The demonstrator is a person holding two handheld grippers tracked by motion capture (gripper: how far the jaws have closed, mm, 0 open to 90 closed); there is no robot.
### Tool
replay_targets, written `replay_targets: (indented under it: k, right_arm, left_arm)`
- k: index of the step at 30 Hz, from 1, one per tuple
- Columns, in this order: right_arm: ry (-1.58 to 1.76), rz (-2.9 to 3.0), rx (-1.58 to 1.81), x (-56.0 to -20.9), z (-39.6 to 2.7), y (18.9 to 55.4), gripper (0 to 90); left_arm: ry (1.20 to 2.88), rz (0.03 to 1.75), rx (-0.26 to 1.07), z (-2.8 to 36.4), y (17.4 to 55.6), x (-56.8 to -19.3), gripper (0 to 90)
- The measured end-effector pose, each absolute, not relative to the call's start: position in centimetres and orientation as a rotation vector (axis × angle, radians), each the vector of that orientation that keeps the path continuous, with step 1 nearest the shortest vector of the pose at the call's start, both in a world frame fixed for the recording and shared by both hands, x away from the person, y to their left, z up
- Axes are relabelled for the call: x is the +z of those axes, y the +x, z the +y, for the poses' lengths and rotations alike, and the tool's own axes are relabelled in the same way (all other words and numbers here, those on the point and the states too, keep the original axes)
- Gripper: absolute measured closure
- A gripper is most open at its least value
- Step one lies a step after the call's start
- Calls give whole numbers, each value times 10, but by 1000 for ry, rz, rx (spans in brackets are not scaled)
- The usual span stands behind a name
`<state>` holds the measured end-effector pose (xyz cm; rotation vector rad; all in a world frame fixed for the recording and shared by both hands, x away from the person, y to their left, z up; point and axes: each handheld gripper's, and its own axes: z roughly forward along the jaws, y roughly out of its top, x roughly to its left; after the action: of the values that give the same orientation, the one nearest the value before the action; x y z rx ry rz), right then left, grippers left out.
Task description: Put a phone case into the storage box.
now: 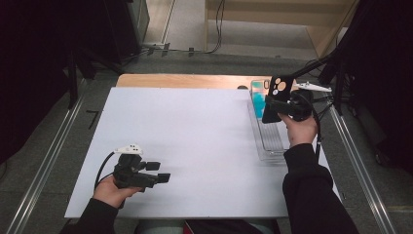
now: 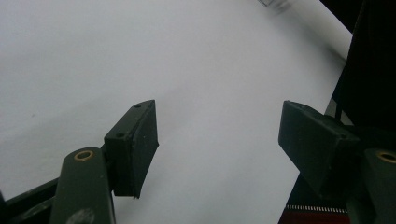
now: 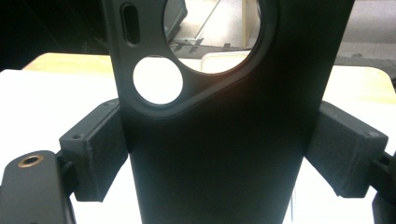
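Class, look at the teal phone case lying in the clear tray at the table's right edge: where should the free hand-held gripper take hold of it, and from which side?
Grip the teal phone case across its two long edges, coming down from above. It seems to lie flat in the clear tray, whose walls block a sideways approach. The left hand-held gripper is open; the right hand-held gripper is already shut on the black phone case.

White table (image 1: 185, 146) bears a clear tray (image 1: 271, 146), apparently plastic

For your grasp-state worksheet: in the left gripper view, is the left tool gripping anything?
No. The left tool is open, with bare white table showing between its jaws.
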<state>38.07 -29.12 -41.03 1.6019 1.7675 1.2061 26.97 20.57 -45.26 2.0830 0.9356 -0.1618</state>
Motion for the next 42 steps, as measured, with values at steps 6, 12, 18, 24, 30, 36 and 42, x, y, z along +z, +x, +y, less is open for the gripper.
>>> replay_targets:
  k: [6, 12, 18, 24, 30, 36, 42]
  right_arm:
    - [1616, 1767, 1159, -412, -288, 398, 118]
    - [1642, 1753, 1112, -423, -289, 414, 118]
    - [1640, 1774, 1053, -434, -282, 424, 118]
    - [1665, 1775, 1030, -443, -278, 432, 118]
    - [1690, 1773, 1028, -447, -276, 441, 118]
    - [1712, 1789, 993, -446, -276, 448, 117]
    - [1706, 1823, 956, -450, -270, 456, 115]
  left_arm:
    - [2081, 937, -155, 206, 270, -452, 285]
    - [2070, 936, -156, 209, 271, -451, 285]
    - [2068, 938, -158, 210, 271, -451, 285]
    - [2073, 936, -155, 208, 271, -451, 285]
    - [2065, 939, -160, 209, 272, -451, 285]
    - [2067, 937, -165, 208, 273, -452, 285]
    - [2074, 930, -163, 207, 272, -452, 285]
